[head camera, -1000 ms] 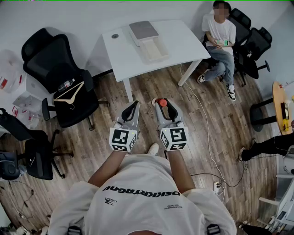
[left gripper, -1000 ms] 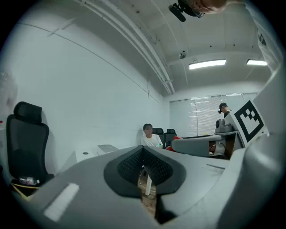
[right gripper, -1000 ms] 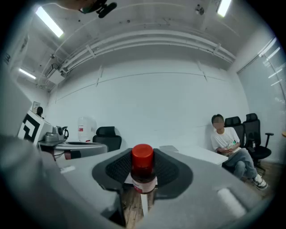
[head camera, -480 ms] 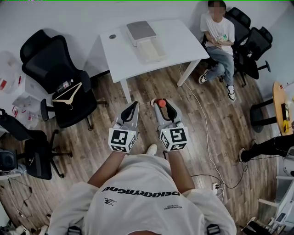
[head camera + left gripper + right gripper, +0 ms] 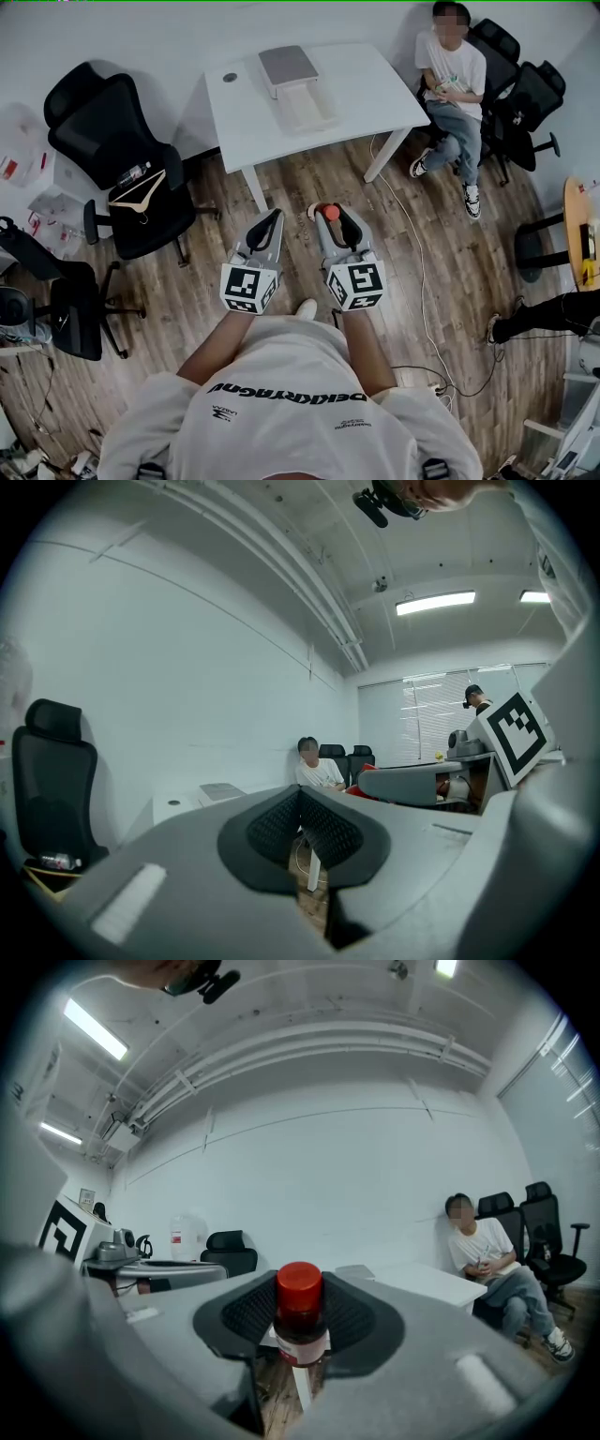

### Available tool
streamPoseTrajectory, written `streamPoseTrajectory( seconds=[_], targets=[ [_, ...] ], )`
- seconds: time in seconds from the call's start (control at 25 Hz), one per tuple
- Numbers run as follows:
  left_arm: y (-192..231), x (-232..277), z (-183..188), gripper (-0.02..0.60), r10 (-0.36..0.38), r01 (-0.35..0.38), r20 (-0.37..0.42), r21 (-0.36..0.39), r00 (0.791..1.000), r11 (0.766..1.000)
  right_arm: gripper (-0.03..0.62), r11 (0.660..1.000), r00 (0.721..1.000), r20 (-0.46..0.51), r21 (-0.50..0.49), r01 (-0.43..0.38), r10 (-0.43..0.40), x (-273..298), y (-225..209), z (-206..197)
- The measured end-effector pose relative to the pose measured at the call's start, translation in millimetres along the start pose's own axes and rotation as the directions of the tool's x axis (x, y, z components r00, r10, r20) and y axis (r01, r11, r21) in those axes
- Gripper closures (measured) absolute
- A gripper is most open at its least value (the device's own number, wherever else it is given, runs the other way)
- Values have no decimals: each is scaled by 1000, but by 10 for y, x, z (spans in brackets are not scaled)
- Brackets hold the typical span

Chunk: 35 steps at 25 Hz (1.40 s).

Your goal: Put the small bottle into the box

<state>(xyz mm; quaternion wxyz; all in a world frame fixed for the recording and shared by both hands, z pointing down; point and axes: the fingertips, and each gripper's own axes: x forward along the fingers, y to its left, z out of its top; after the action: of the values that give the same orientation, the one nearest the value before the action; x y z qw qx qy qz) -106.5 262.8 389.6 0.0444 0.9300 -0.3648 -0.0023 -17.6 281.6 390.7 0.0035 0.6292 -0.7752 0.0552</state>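
Small bottle [image 5: 300, 1309], red cap, clamped upright in right hand-held gripper [image 5: 332, 217], over wooden floor [image 5: 441, 281], well apart from tabletop [image 5: 366, 84]. Left hand-held gripper [image 5: 270, 217] pinched together, empty. Pickup done. Left to do: carry bottle to open box [image 5: 309, 105] on tabletop, place inside.

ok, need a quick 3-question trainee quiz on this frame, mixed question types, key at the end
1. True or false: the small bottle stands upright between the fingers of the right gripper.
2. Multiple choice: where is the box?
A. on the white table
B. on the floor
C. on a black chair
3. Fill in: the bottle's cap is ___.

Key: 1 true; 2 A; 3 red.
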Motion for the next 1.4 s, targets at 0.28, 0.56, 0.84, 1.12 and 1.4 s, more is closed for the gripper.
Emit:
streamPoseTrajectory(
  seconds=[0.28, 0.56, 0.84, 1.12, 1.4],
  targets=[
    [-171, 122, -35, 574, 44, -44, -2, 8, 999, 999, 453, 1000, 1000, 5, -7, -28, 28, -34, -263, -14],
    [-190, 244, -44, 574, 58, -58, -9, 8, 998, 998, 453, 999, 999, -4, -5, -49, 49, 50, -372, -32],
    [-112, 479, -168, 574, 44, -44, -17, -7, 999, 999, 453, 999, 999, -22, -6, -43, 43, 261, -511, -86],
    [154, 812, -166, 574, 36, -37, -15, -15, 999, 999, 453, 999, 999, -30, -17, -42, 41, 658, -629, -64],
    [489, 1233, -184, 574, 30, -31, -33, -14, 999, 999, 453, 999, 999, -40, -3, -37, 37, 1168, -808, -75]
  ],
)
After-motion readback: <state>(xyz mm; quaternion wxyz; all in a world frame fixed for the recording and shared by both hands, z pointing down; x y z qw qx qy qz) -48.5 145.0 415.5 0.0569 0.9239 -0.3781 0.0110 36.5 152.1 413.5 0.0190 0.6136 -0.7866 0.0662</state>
